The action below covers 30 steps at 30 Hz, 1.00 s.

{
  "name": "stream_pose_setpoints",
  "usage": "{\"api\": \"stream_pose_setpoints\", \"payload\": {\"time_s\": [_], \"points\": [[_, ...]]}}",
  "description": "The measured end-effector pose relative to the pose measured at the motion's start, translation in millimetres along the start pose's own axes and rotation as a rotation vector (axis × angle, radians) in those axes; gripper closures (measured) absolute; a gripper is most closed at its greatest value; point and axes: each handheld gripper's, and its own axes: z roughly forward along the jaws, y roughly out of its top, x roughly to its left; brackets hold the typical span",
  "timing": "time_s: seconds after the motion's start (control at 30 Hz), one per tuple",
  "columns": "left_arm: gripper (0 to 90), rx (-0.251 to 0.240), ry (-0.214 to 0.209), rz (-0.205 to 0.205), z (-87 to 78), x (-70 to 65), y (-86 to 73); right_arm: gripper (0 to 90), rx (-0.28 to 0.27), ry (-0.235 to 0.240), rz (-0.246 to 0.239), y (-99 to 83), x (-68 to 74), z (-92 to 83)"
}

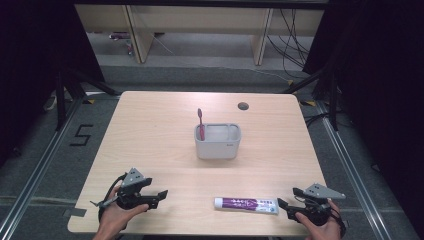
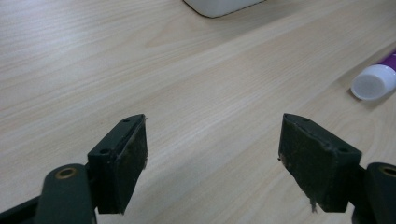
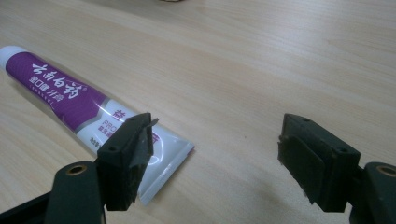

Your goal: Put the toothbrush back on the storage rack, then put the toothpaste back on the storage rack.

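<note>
Right gripper view looks along the right gripper, whose two black jaws stand wide apart with bare counter between them and nothing held. Just beyond its left jaw lies the toothpaste tube, purple and white, flat on the wood; the crimped end sits beside that jaw and partly behind it, and the capped end points away to the upper left. In the high view this right gripper rests at the near right edge of the counter, with the tube just to its left, lying across. The left gripper is well apart from it, beyond the tube at the near left, jaws likewise spread and empty; its own camera shows the tube's white cap off to its right. Farther out from both, near the middle of the counter, stands a grey holder with a red toothbrush upright in its left compartment.
</note>
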Motion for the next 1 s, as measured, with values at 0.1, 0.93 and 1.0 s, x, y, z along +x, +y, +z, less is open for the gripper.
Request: {"api": "stream_pose_setpoints", "payload": {"time_s": [0.1,0.93,1.0], "points": [[23.4,0.012,-0.011,0.016,-2.8,-1.1,-3.9,26.9,0.001,-0.001,-0.002,-0.1,-0.2,0.1],[23.6,0.065,0.041,0.105,-9.2,-12.8,-22.7,28.4,0.008,0.024,-0.030,2.1,4.8,0.0],[23.6,0.068,0.036,0.107,-9.9,-13.3,-22.1,35.1,-0.017,0.047,-0.037,2.6,8.1,-1.5]]}}
